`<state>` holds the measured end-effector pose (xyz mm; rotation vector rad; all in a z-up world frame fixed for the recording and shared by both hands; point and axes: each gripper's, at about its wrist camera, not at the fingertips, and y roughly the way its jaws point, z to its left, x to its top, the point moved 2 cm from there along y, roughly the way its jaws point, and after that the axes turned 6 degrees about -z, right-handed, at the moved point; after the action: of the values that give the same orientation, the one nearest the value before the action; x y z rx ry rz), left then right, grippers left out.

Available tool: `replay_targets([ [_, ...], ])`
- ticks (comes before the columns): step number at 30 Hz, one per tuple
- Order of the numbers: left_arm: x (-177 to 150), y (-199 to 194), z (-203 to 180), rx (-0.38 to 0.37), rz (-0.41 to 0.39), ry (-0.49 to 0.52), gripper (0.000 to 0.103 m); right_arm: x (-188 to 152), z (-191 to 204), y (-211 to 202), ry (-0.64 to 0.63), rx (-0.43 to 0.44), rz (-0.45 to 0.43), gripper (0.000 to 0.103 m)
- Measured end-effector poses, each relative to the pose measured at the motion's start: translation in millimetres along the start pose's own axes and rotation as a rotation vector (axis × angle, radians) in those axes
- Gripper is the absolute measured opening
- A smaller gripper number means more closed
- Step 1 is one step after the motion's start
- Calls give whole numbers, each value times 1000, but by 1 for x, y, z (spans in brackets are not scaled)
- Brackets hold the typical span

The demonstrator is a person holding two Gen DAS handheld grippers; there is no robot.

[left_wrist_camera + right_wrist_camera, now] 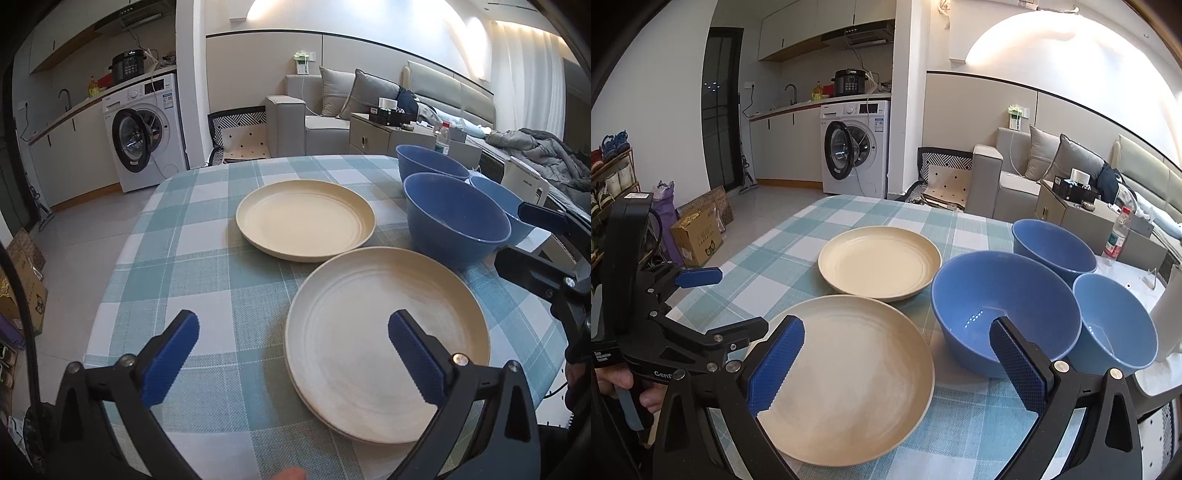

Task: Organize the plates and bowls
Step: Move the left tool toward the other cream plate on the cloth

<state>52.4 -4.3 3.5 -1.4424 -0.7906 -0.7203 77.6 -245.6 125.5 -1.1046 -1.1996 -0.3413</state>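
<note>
A: Both claws stand wide apart and empty; the left gripper (pixel 293 350) hovers over the near plate (pixel 384 343), the right gripper (pixel 897 362) between that plate and the big bowl (pixel 1004 314).

B: Where is the rest?

A: From the near plate, the far plate (pixel 304 218) sits at twelve o'clock, rims nearly touching; three blue bowls cluster at two o'clock on the checked cloth (pixel 207 280).

B: Risks?

A: The near plate looks stacked on another; pinching one rim could drag both, I judge; a wide finger could knock the small bowl (pixel 1115 317) towards the table edge.
</note>
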Motion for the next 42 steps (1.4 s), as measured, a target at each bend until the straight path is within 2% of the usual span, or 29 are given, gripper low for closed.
replay_targets([
  [8, 15, 0, 14, 37, -25, -23, 103, 15, -4, -3, -5, 3, -26, 102],
  [17, 33, 8, 26, 70, -52, -37, 103, 25, -6, 14, -21, 20, -9, 102],
  [30, 46, 42, 41, 107, -16, -59, 103, 35, -17, 47, -21, 19, 19, 102],
  [42, 51, 74, 43, 110, 34, -64, 103, 35, -28, 74, -12, 44, 49, 102],
])
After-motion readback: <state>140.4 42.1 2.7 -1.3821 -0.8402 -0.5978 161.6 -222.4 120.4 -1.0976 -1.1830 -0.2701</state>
